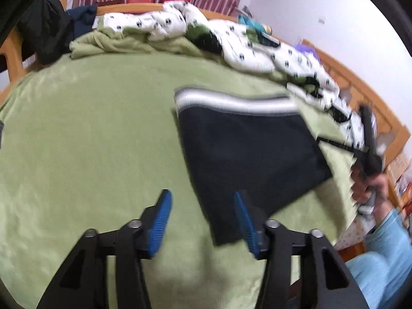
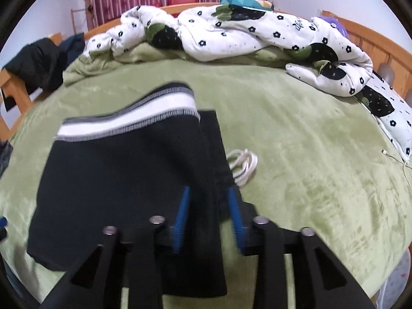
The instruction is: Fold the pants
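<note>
I see the bed [image 2: 296, 134] first, spread with a green plush blanket and framed in orange wood, with a white flower-print duvet [image 2: 244, 33] heaped along its far side and dark clothing [image 2: 38, 61] piled at the far left corner; the pants [image 2: 116, 180], dark with a white and grey striped waistband, lie folded flat on the blanket in front of me, waistband away from the cameras; a coiled white cable [image 2: 243, 166] rests on the blanket just beside their right edge; my right gripper [image 2: 209, 206] stands partly open over the near right part of the pants, dark cloth showing between its blue pads, which do not press on it; my left gripper [image 1: 202, 213] is held wider open above the blanket beside the pants' near corner, gripping nothing; in the left wrist view a hand [image 1: 368, 188] in a light blue sleeve holds the other tool at the right.
</note>
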The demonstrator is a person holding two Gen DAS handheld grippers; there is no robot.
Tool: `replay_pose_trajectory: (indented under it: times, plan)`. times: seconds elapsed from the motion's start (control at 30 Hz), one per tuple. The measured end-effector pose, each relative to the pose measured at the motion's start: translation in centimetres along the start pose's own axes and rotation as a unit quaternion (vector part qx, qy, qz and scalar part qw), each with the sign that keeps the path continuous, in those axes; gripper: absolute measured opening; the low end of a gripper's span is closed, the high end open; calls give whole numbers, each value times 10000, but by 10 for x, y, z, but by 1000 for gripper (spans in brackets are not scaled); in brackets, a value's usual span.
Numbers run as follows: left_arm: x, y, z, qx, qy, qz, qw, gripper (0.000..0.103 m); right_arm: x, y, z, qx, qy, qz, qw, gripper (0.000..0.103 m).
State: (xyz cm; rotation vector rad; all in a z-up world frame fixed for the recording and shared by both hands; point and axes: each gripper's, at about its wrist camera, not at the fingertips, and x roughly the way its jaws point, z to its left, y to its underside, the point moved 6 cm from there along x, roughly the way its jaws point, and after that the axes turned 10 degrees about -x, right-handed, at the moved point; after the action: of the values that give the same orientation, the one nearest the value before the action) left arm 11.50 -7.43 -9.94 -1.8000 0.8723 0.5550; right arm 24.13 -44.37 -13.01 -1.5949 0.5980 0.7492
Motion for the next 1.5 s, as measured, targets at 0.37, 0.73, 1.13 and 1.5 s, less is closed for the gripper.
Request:
replay_pose_trajectory:
  times: [0.37, 0.73, 1.13, 1.5]
  plan:
    - [37, -85, 9, 289, 86, -72, 9995, 64, 72, -40, 16, -126, -341, 338, 9988, 24]
    - [133, -59, 17, -137, 879, 624, 9941, 64, 57, -20, -46, 781, -639, 315, 9944, 5]
    - [196, -49, 22, -612, 1505, 1092, 9806, 64, 78, -31, -11, 466, -982, 221, 9938, 56]
    - [177, -69, 5, -777, 1470, 961, 9814, 12, 53, -49, -1, 702, -1034, 539, 9907, 16]
